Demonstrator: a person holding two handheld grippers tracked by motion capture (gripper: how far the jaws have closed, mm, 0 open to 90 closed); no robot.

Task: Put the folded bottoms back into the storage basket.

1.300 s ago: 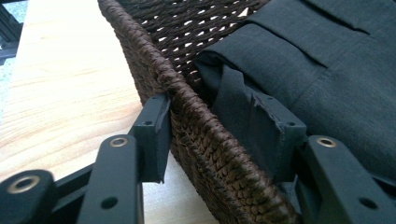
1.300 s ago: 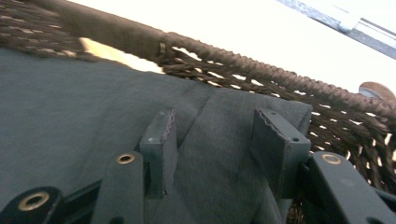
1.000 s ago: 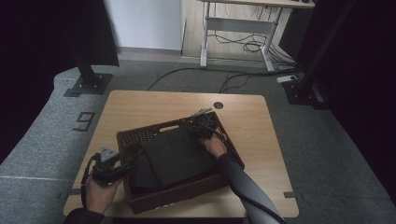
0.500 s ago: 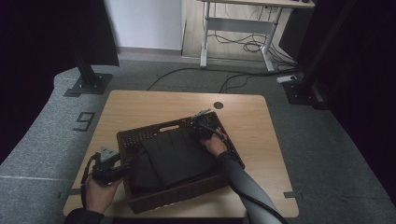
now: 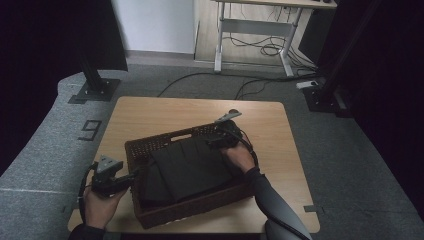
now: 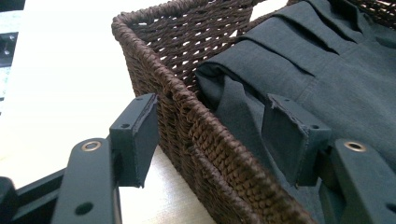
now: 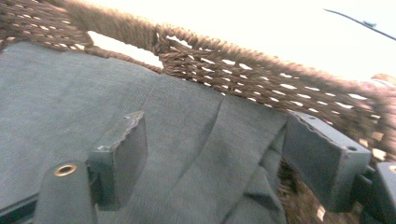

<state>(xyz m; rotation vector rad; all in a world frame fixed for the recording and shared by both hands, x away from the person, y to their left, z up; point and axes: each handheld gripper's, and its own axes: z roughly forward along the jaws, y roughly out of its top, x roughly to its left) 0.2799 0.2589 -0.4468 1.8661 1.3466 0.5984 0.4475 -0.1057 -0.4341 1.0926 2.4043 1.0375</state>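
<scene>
Folded dark garment (image 5: 187, 167) lying flat in wicker basket (image 5: 150, 216), frame centre. Left gripper (image 5: 131, 176) jaws just opened, straddling left rim; right gripper (image 5: 216, 141) spread above upper-right corner, nearer.

Dark brown woven wicker basket (image 5: 150, 212) with light gaps in its weave, dark charcoal-grey plain folded garment (image 5: 192, 167) inside the basket, pale light-wood table (image 5: 150, 115) beneath the basket, black left gripper (image 5: 131, 176) beside the basket, black right gripper (image 5: 214, 140) above the garment, grey speckled carpet (image 5: 45, 150) around the table
</scene>
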